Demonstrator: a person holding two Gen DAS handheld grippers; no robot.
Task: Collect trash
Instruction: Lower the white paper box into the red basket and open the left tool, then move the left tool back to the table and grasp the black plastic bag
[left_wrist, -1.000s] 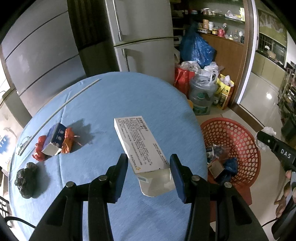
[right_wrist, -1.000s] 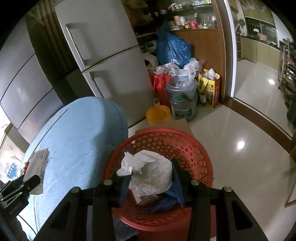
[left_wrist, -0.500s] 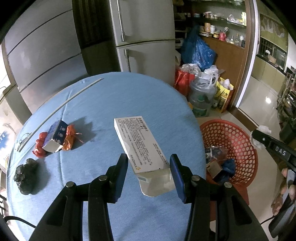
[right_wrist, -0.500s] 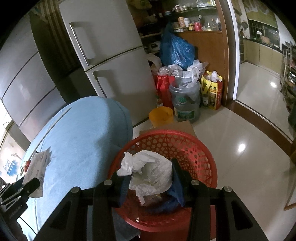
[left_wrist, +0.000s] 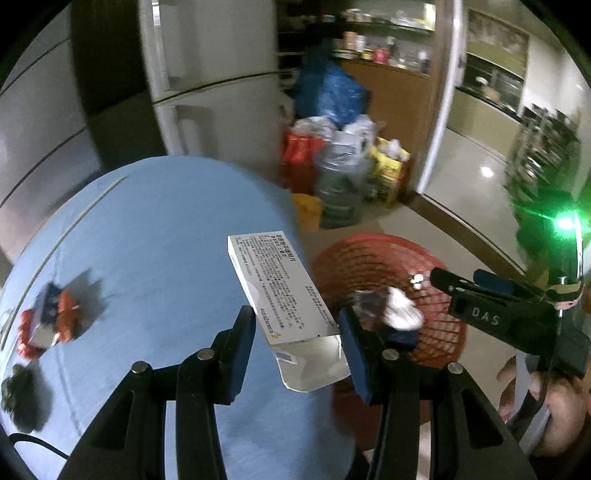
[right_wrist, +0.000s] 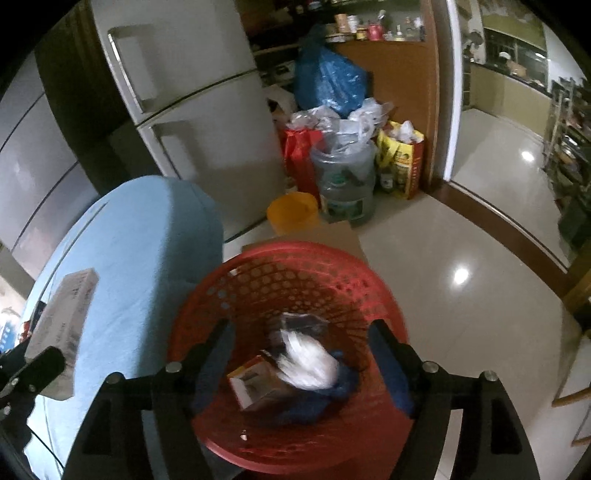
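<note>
My left gripper (left_wrist: 297, 350) is shut on a long white medicine box (left_wrist: 280, 291), held above the blue-clothed round table (left_wrist: 147, 258) near its right edge. The same box (right_wrist: 62, 325) shows at the left of the right wrist view. A red plastic basket (right_wrist: 295, 266) stands on the floor beside the table. My right gripper (right_wrist: 299, 354) hangs over it, its jaws opening wide with nothing pressed between them. A crumpled white wad (right_wrist: 310, 362), blurred, lies in the basket below them on a small carton (right_wrist: 255, 384) and dark blue trash.
On the table's left lie red wrappers with a small blue box (left_wrist: 51, 325), a black lump (left_wrist: 18, 391) and a thin white rod (left_wrist: 74, 225). Behind the basket stand a yellow bucket (right_wrist: 291, 214), a water jug (right_wrist: 343, 184), bags and a fridge (right_wrist: 207, 129).
The right jaws have spread and the white wad they gripped has dropped into the basket. The left gripper has carried the box to the right, toward the basket.
</note>
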